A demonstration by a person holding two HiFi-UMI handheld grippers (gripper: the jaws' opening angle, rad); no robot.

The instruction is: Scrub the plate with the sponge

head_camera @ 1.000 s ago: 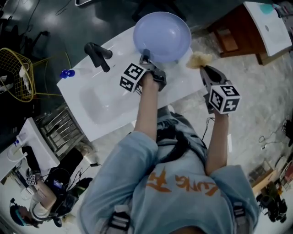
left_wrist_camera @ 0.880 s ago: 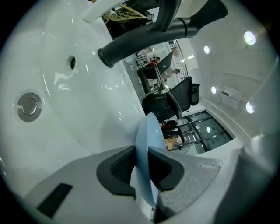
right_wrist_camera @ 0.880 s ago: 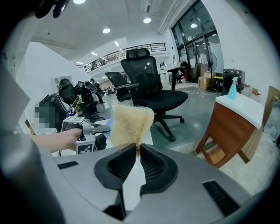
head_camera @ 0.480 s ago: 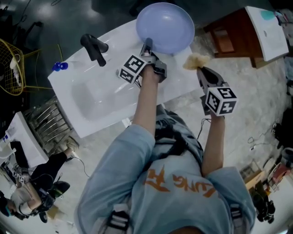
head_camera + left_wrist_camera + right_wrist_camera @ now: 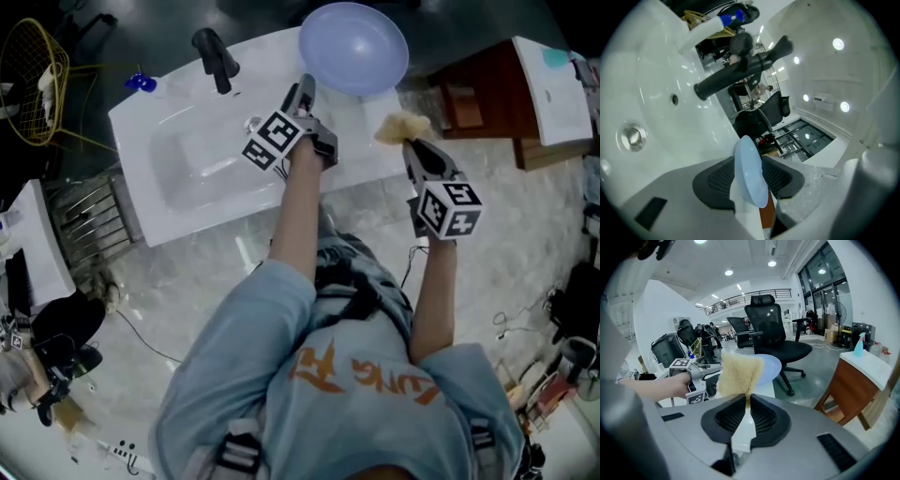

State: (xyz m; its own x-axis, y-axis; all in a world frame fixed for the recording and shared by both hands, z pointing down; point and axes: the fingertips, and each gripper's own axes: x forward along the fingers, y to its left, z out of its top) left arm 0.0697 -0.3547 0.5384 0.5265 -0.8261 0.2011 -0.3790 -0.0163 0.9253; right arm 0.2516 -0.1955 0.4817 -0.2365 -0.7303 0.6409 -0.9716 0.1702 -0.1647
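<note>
Right gripper (image 5: 410, 142) with sponge (image 5: 401, 126) (near plate (image 5: 354, 47))

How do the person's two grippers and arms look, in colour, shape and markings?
The left gripper and the right gripper have grey bodies with two dark, ribbed pads. Each carries a white cube with black square markers. The person wears a light blue short-sleeved shirt with orange print. The forearms are uncovered.
</note>
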